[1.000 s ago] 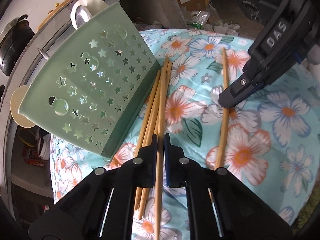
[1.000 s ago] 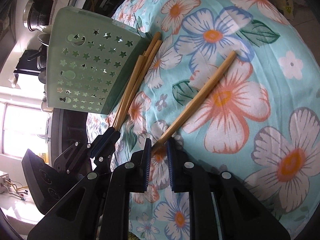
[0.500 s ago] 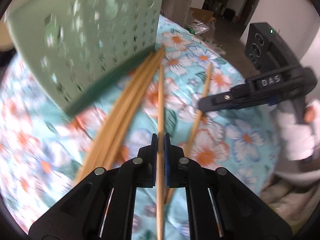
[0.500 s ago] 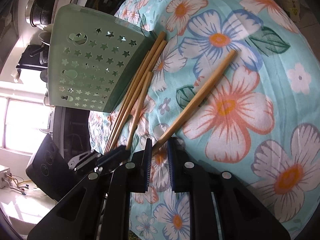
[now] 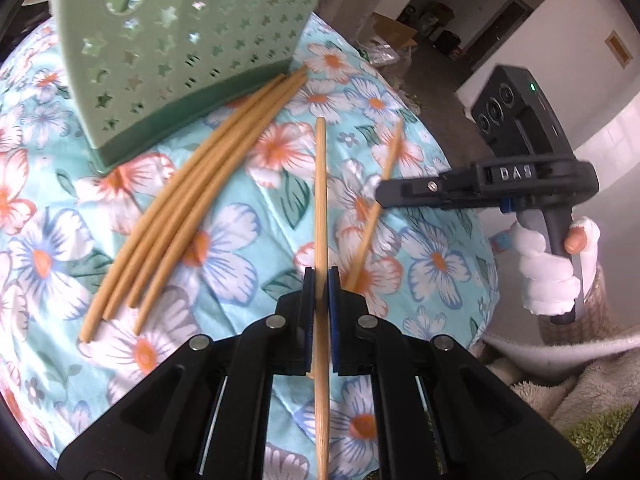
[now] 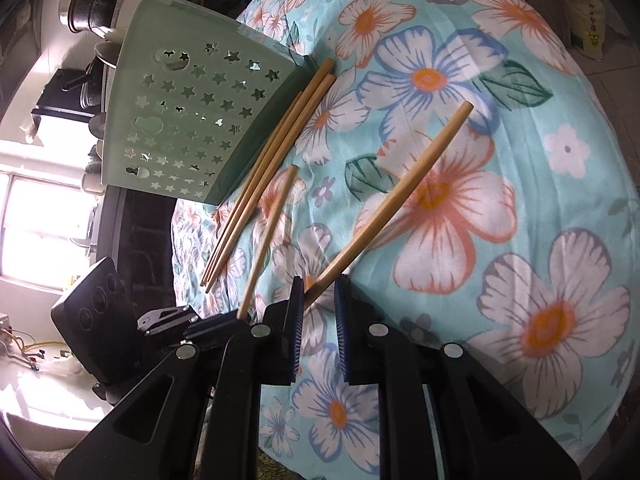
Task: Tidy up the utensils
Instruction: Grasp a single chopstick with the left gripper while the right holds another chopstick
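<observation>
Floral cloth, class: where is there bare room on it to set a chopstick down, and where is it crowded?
Free: the wide stretch of floral cloth beyond the right gripper and its chopstick. Crowded: beside the green holder, where the loose chopsticks lie bunched, and between the two grippers, near the left gripper.

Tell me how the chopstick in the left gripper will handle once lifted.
Likely stiff: the chopstick runs straight through the left gripper. Probably light, being thin. Pinched near one end with a long overhang, it may pivot or slip between the pads.
</observation>
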A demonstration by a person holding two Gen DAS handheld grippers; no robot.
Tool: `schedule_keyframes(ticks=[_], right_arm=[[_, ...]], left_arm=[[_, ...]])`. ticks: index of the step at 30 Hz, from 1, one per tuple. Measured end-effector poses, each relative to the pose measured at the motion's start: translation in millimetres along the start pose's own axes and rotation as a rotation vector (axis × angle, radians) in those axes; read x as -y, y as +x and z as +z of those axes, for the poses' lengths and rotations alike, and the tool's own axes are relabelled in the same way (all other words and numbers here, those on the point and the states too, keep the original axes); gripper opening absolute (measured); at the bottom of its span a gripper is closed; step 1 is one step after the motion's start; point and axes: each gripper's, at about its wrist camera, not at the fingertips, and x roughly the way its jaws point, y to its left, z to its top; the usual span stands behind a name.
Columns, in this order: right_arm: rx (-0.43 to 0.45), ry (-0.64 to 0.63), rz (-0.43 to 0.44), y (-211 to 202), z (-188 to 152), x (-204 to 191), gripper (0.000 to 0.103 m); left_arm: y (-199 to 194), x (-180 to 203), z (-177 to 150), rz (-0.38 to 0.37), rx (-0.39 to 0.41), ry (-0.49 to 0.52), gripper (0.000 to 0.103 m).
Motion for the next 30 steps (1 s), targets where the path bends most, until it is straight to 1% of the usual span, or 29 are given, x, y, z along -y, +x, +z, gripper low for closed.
schedule_keyframes(ticks=[3,6,10,12,13,14,15,17,19,24,27,30], right_arm=[[-0.002,-0.002,-0.006,0,-1,1,0.015],[-0.006,0.008,-0.004,0,-1,5,0.016],[-0.009,0.039,0.016,-2,1,12,0.016],[-0.01,0.057,0.038,-4,1,17,0.017],[-0.011,0.074,0.052,-6,2,20,0.018],[-0.01,0.087,0.066,-10,3,25,0.022],[-0.006,0.099,0.079,-13,3,27,0.024],[0.018,0.119,0.097,-21,5,31,0.033],[0.052,0.14,0.097,-30,8,35,0.035],[0.1,0.202,0.102,-39,16,46,0.036],[0.124,0.256,0.099,-38,23,53,0.036],[0.143,0.303,0.102,-34,27,58,0.036]], left_arm=[[-6,-4,4,0.052,0.02,0.0,0.006],[-5,-7,8,0.103,0.018,0.011,0.006],[-4,-11,11,0.118,0.002,0.006,0.007],[-5,-11,13,0.114,0.002,0.01,0.014],[-5,-10,15,0.117,0.004,0.014,0.022],[-5,-9,17,0.118,0.007,0.018,0.027],[-5,-8,18,0.118,0.009,0.021,0.028],[-1,-7,25,0.12,0.009,0.028,0.029],[2,-6,29,0.121,0.006,0.031,0.029],[12,-4,45,0.127,0.0,0.048,0.029],[20,-3,53,0.125,-0.006,0.06,0.029],[31,-3,60,0.138,-0.021,0.062,0.028]])
